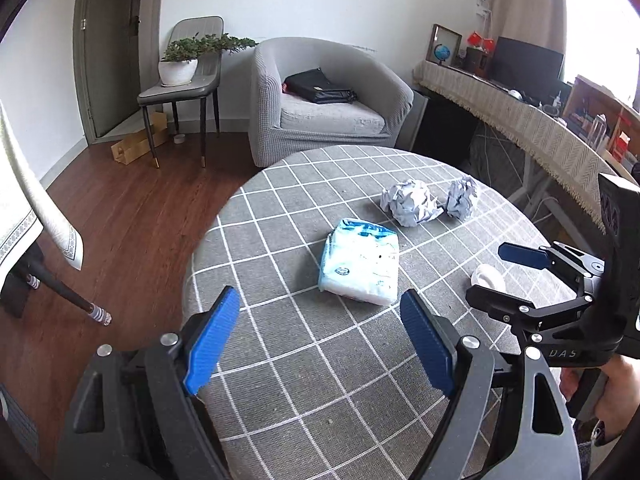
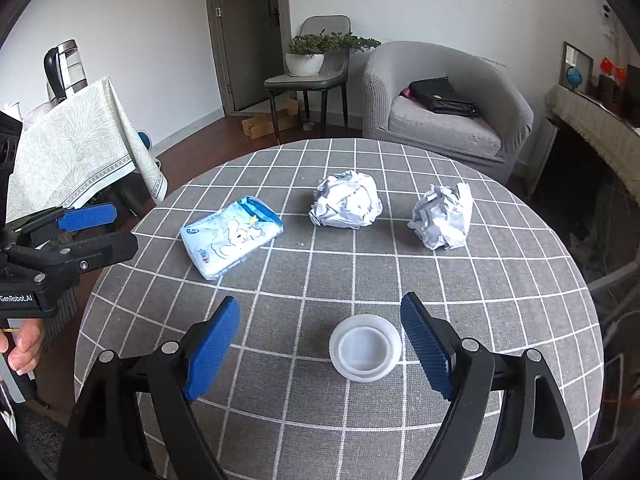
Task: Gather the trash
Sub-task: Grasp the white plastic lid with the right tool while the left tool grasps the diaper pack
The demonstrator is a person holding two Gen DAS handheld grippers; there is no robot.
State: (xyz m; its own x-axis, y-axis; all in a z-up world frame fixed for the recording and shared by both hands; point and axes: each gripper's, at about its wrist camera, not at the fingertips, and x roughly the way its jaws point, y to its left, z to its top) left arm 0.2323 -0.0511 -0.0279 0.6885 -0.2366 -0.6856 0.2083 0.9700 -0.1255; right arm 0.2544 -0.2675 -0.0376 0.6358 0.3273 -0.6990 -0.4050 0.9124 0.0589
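On the round grey checked table (image 2: 500, 280) lie a light blue tissue pack (image 2: 230, 236), two crumpled paper balls (image 2: 346, 200) (image 2: 442, 216) and a small white plastic cup (image 2: 365, 347). In the left wrist view the pack (image 1: 360, 266), the balls (image 1: 410, 202) (image 1: 462, 198) and the cup (image 1: 488, 276) also show. My left gripper (image 1: 320, 340) is open and empty, just short of the pack. My right gripper (image 2: 320, 344) is open, the cup lying between its fingers close to the right pad (image 2: 426, 348). Each gripper shows in the other view (image 2: 86, 228) (image 1: 508, 272).
A grey armchair (image 2: 448, 112) with a black bag stands behind the table. A chair with a potted plant (image 2: 308, 56) stands by the door. A cloth-covered table (image 2: 72, 148) is to the left, a desk (image 1: 520, 112) with clutter to the right.
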